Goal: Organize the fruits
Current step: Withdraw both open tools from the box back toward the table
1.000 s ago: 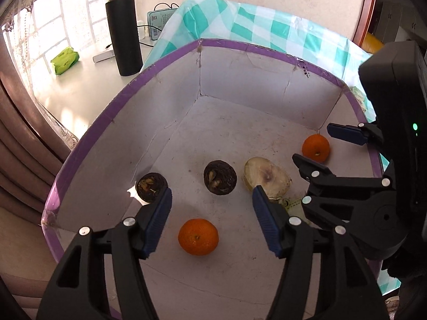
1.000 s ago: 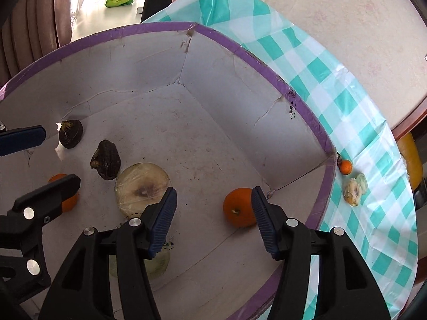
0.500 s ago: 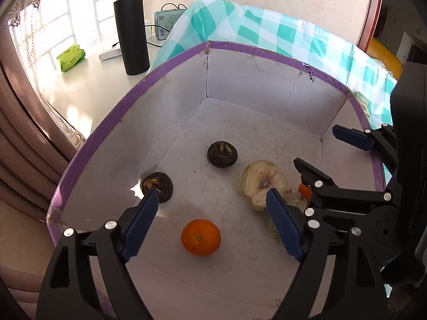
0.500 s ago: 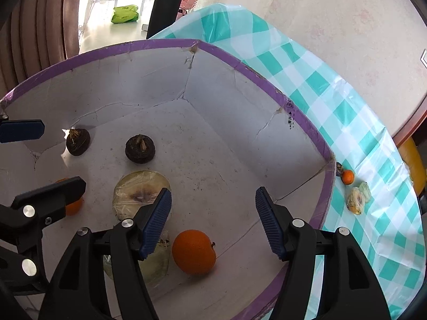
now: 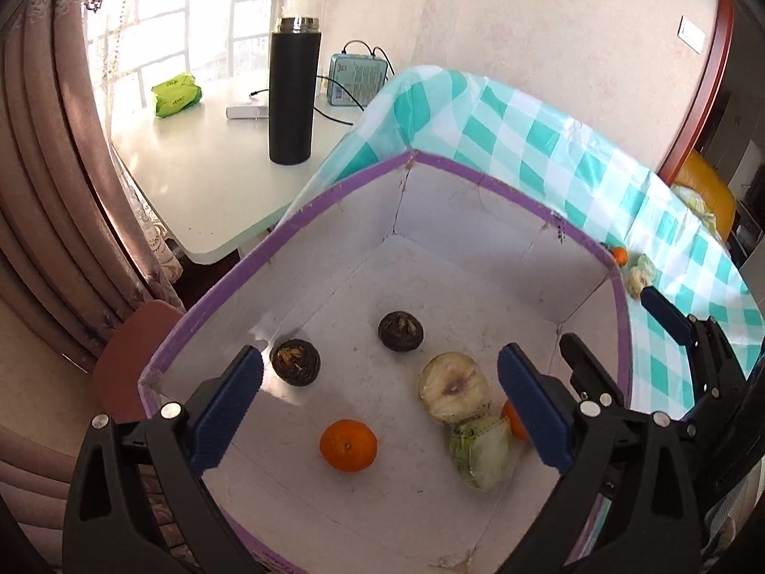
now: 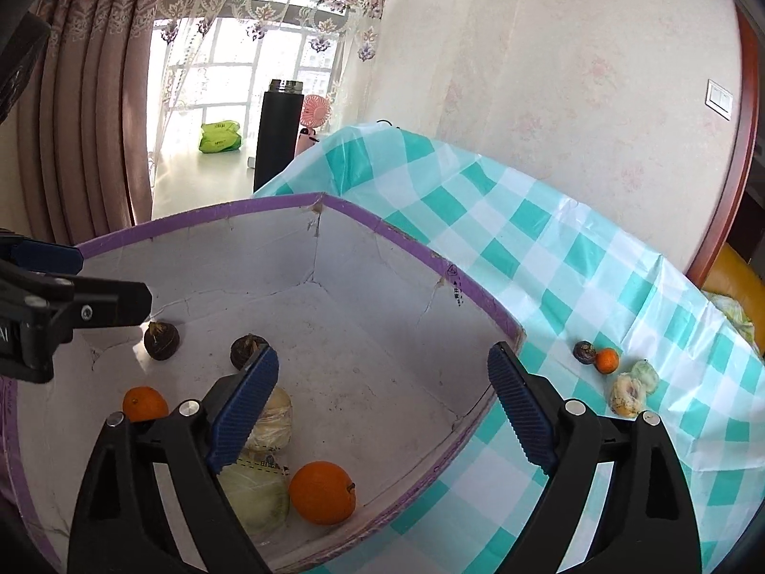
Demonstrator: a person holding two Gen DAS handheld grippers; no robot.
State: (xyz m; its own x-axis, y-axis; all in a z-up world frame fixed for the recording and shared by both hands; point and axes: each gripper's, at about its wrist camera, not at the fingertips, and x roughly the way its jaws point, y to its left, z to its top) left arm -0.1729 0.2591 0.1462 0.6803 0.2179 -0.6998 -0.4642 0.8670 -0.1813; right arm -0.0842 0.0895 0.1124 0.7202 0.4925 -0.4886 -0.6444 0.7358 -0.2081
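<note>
Both pairs of fingers are spread wide and hold nothing; my left gripper (image 5: 380,404) hangs over the near end of the box (image 5: 483,182); my right gripper (image 6: 382,399) hangs over its right side.

I see one orange (image 5: 348,445) right under my left fingers; a second orange (image 6: 322,492) lies near the right wall, touching a wrapped green fruit (image 6: 256,497); a pale round fruit (image 5: 454,388) sits just behind that one; two dark brown fruits (image 5: 400,331) lie farther in, apart from each other.

Past the box, on the checked cloth (image 6: 550,258), I see more small fruits (image 6: 607,360) close together; far off stands a black bottle (image 5: 292,91) on a white table (image 5: 201,172).
</note>
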